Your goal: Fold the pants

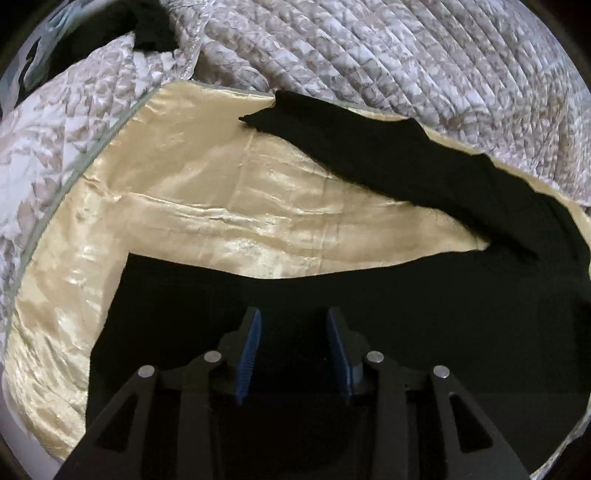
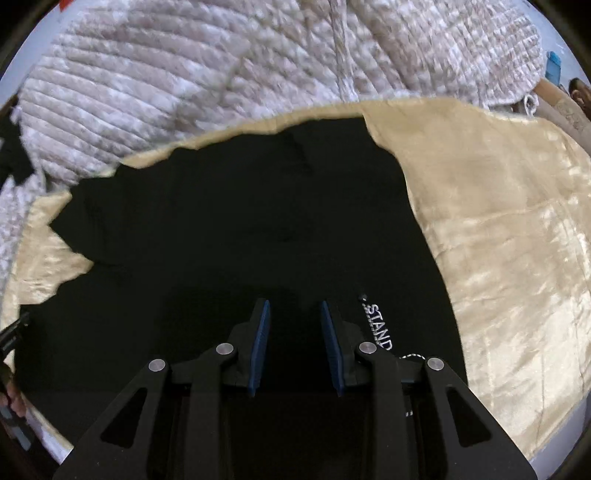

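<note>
Black pants lie spread on a shiny gold cloth. In the left wrist view one leg runs up to the far left and the other leg lies under my left gripper, which is open and empty just above the fabric. In the right wrist view the wide waist part of the pants fills the middle, with white "STAND" lettering at the right. My right gripper is open and empty over the pants.
A grey-white quilted blanket is bunched behind the gold cloth and also shows in the right wrist view. A dark item lies on the quilt at far left. Gold cloth extends to the right.
</note>
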`<state>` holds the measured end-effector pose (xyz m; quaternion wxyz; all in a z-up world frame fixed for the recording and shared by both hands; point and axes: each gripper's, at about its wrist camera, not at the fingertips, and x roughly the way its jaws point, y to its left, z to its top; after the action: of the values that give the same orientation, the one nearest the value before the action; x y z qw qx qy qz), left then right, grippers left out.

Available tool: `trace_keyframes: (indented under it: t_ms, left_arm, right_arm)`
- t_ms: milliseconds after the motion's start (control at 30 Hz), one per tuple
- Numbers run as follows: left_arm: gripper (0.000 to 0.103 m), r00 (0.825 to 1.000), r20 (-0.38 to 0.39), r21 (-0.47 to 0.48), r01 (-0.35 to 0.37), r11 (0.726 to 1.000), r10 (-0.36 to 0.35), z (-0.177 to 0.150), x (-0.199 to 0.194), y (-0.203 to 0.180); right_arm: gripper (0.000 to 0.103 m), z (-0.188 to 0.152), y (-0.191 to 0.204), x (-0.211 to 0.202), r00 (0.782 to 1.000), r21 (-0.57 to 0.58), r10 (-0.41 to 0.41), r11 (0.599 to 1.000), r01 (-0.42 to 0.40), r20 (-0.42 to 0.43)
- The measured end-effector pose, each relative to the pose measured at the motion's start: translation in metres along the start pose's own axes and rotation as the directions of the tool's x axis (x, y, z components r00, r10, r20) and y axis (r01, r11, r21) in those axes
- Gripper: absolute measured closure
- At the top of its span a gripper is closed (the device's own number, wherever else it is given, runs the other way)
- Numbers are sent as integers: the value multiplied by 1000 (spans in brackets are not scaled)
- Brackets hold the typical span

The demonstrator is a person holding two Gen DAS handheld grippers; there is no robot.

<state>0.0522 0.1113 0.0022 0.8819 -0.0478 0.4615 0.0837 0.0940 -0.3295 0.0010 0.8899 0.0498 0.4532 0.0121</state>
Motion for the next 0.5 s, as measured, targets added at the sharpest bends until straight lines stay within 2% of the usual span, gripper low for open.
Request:
trace_keyframes:
  t_ms: [67, 167, 267, 367, 500]
  left_arm:
    - [63, 999, 39, 9, -11, 1000, 11, 0, -11, -1]
    - [62, 997, 78, 14, 8, 1000, -9, -3, -24, -5]
    - [61, 995, 85, 43, 47, 998, -51, -10, -29, -15]
    - [61, 992, 86, 79, 89, 993, -96, -19, -32, -29]
    - [60, 992, 64, 118, 103, 988, -111, -23, -26, -44]
  right_arm:
    - [74, 0, -3, 1, 1000, 32, 16, 999, -16, -3]
    - [74, 0, 6, -15, 996, 2, 42, 999, -42, 72]
    - [58, -6, 19, -24, 988, -39, 104, 994, -100, 112]
    - [56, -15, 45, -21, 980, -115, 178, 979, -167, 94]
    - [56, -27, 79, -16, 973, -225, 218, 954, -197, 72]
